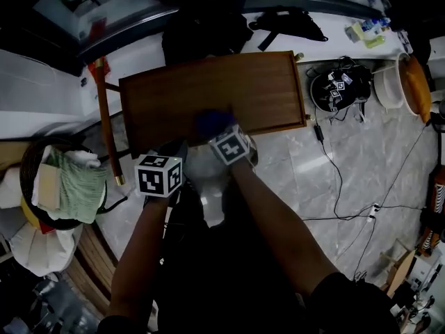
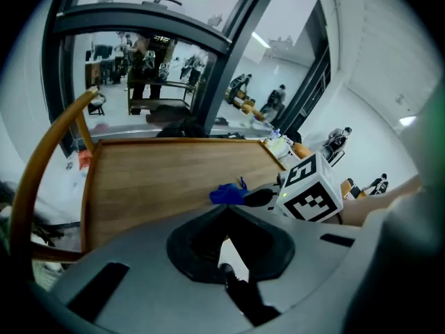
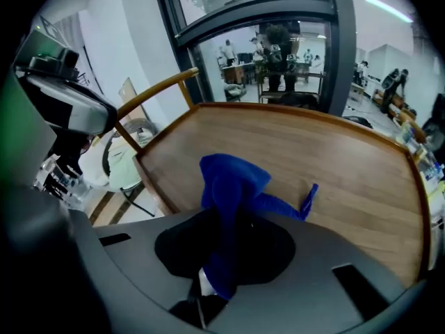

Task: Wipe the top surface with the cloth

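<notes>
The wooden table top [image 1: 215, 89] fills the middle of the head view. A blue cloth [image 1: 214, 122] lies bunched near its front edge, with my right gripper [image 1: 221, 132] shut on it. In the right gripper view the cloth [image 3: 233, 183] rises from the wood [image 3: 348, 165] into the jaws, one tail trailing right. From the left gripper view the same cloth [image 2: 226, 193] shows beside the right gripper's marker cube [image 2: 309, 195]. My left gripper [image 1: 172, 152] hovers just off the table's front edge, left of the right one, with nothing in it. Its housing hides most of the jaws.
A curved wooden rail [image 1: 104, 113] stands at the table's left end. A basket with green fabric [image 1: 66, 186] sits on the floor at left. To the right are a black helmet-like thing [image 1: 337, 89], a white bucket [image 1: 389, 82] and cables [image 1: 334, 179] on the marble floor.
</notes>
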Motion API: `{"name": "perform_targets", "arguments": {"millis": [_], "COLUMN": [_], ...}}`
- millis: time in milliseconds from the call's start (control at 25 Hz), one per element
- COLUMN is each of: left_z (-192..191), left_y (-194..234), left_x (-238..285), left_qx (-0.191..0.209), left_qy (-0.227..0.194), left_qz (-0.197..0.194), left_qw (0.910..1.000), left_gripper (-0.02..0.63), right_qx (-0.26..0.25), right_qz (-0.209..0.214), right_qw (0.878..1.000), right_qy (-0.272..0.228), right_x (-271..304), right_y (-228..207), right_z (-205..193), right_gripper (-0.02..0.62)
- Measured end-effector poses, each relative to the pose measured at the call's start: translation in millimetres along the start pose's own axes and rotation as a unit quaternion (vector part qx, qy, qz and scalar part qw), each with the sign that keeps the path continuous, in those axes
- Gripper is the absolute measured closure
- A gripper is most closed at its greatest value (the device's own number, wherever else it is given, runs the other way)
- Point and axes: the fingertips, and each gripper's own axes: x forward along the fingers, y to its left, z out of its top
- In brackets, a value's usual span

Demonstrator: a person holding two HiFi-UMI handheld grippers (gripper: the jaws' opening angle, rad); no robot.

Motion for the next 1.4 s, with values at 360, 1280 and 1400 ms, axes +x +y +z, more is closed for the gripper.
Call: {"name": "perform_targets", "arguments": {"millis": [360, 1280, 1400], "left_z": [33, 25, 38], "left_y": [-84, -116, -115], "left_x": [64, 13, -30], "left_qx": [0.02, -0.03, -0.038], "left_qy": [-0.009, -0.072, -0.11], "left_qz": [-0.026, 0.032, 0.036], "left_qw": [0.9994, 0.9964, 0.9926], "left_gripper": [0.594, 0.594, 0.594], "right_qx": [0.054, 0.157, 0.223], "right_qz": [-0.063, -0.076, 0.076], "right_qw": [0.997, 0.978, 0.934], "right_qy": [-0.003, -0.116, -0.269], "right_x": [-64, -138, -189], "right_y": [-128, -218, -169], "right_z": [-63, -96, -36], "right_gripper": [0.526, 0.526, 0.526]}}
